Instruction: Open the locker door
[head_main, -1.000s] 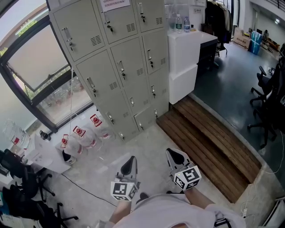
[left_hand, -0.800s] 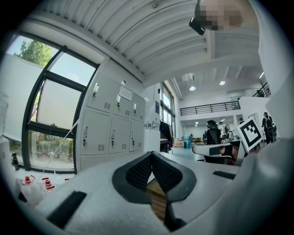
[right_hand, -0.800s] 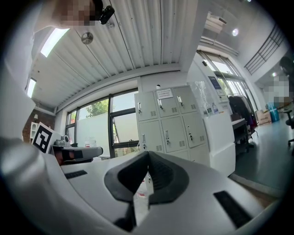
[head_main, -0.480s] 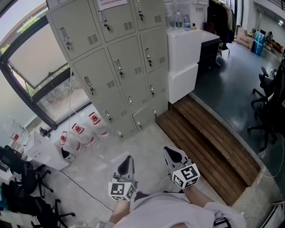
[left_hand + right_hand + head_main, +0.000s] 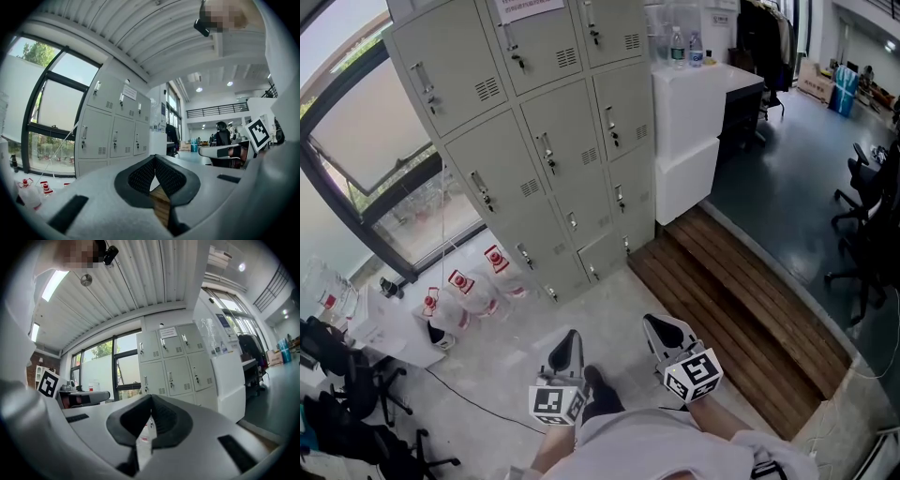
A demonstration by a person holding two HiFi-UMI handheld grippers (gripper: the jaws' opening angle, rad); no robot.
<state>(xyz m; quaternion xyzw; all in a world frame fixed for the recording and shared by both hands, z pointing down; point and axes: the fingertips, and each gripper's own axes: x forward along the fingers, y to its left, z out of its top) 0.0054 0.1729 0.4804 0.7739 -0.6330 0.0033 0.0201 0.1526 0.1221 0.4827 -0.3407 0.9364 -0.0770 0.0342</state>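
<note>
A grey bank of lockers [image 5: 539,141] stands ahead, all its doors closed, each with a small handle and vent; it also shows in the left gripper view [image 5: 115,136] and the right gripper view [image 5: 176,364]. My left gripper [image 5: 569,342] and right gripper [image 5: 664,328] hang low near the person's body, well short of the lockers. Both are shut with nothing between the jaws, seen close up in the left gripper view [image 5: 154,159] and the right gripper view [image 5: 151,398].
Several plastic jugs with red labels [image 5: 461,286] lie on the floor left of the lockers, beside a large window [image 5: 366,141]. A white cabinet [image 5: 694,122] stands right of the lockers, with a wooden step [image 5: 741,300] in front. Office chairs [image 5: 867,216] stand at the far right.
The view has drawn a little closer to the lockers as the person steps forward; a shoe now shows between the grippers. Both grippers stay shut and low.
</note>
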